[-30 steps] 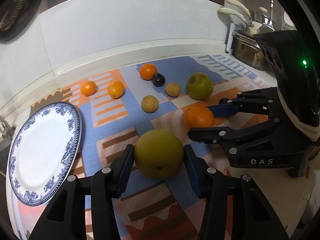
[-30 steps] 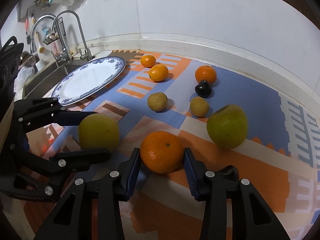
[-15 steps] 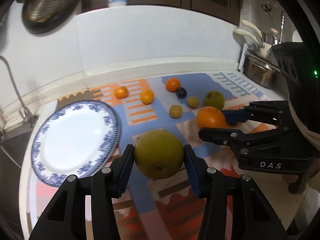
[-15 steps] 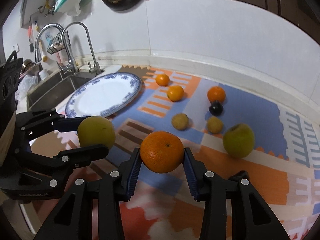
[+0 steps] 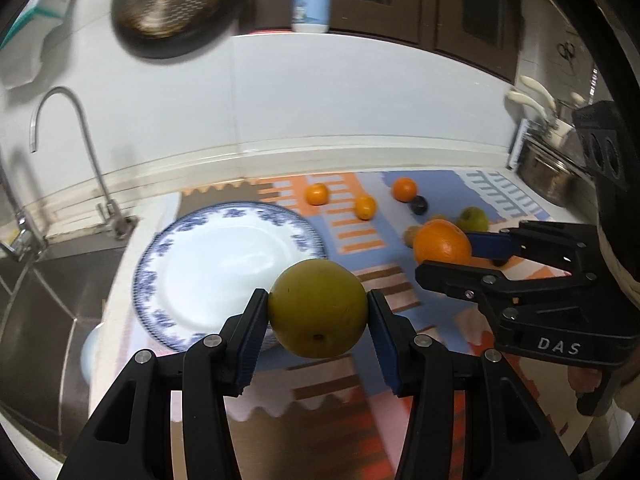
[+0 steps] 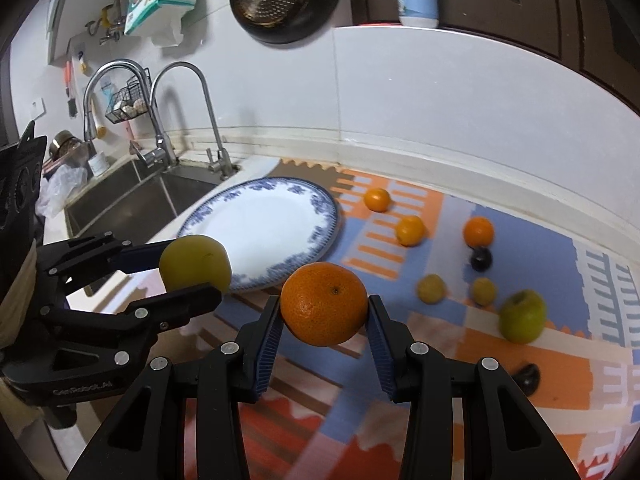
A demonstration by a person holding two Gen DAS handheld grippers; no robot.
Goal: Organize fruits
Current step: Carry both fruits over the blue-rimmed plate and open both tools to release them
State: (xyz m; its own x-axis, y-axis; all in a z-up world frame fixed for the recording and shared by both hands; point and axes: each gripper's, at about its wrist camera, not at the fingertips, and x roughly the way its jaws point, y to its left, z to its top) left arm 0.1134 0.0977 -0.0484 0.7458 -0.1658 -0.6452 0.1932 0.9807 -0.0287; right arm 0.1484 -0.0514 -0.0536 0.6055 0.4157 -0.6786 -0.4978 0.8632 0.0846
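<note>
From the left wrist, the left tongs [image 5: 318, 312] are clamped on one yellow-green pear [image 5: 318, 308], round, dull-skinned and faintly speckled, held in the air over the near rim of the plate [image 5: 192, 320]. There is one plate, white with a blue floral border, and nothing lies in it; it sits at the sink-side edge of the surface [image 5: 144, 208], on the patterned mat [image 5: 360, 236]. To the right, the right tongs [image 5: 444, 254] grip one large orange [image 5: 442, 242], also off the mat. Toward the back edge lie three small oranges [image 5: 317, 194], one dark plum [image 5: 419, 205] and one green apple [image 5: 473, 219]; the small brownish fruits behind the large orange are mostly hidden.

From the right wrist, the right tongs [image 6: 324, 320] are closed partway on the large orange [image 6: 324, 309], bright and pebbled, its stem dimple facing up. The left tongs [image 6: 188, 270] hold the pear [image 6: 195, 265] at the plate's [image 6: 324, 232] near edge. On the mat [image 6: 520, 376] I count three small oranges [image 6: 377, 199], two small yellow-brown fruits [image 6: 431, 289], one green apple [image 6: 522, 317] and two dark plums [image 6: 480, 258], one of them at the mat's near right. The sink [image 6: 132, 200] has two taps.
</note>
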